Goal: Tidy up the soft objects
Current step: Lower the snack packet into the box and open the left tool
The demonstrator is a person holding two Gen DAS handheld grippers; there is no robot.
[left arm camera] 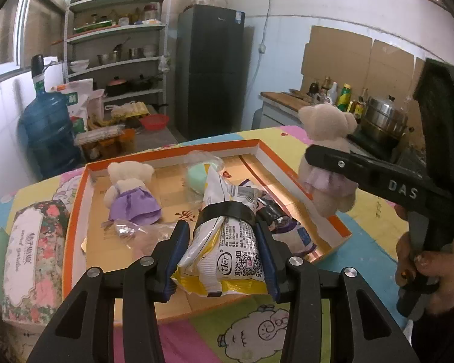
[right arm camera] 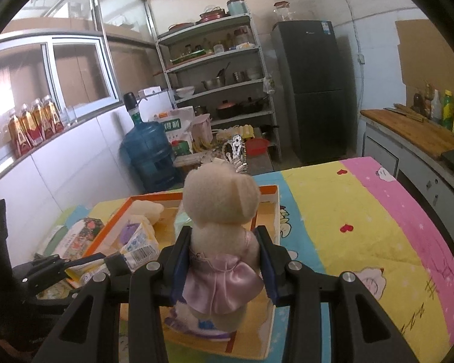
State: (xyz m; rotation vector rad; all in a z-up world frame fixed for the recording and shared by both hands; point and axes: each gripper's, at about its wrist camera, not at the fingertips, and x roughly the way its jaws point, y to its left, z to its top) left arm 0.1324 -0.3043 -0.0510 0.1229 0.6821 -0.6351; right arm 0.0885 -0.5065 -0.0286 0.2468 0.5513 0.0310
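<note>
Fingers [left arm camera: 258, 236] of our left gripper [left arm camera: 224, 239] pinch a crinkly packet [left arm camera: 224, 242] at mid-length, over the tray [left arm camera: 75, 211]; light, slippery film. Right gripper [right arm camera: 224, 260] clamps a bear [right arm camera: 221, 220] at the waist, above the tray's right edge; plush squashes easily, so we'd grip the torso, not the satin skirt.

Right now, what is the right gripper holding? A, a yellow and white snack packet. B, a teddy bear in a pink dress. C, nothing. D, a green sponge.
B: the right gripper is shut on the teddy bear in a pink dress, its fingers pressing the bear's sides above the orange box.
</note>
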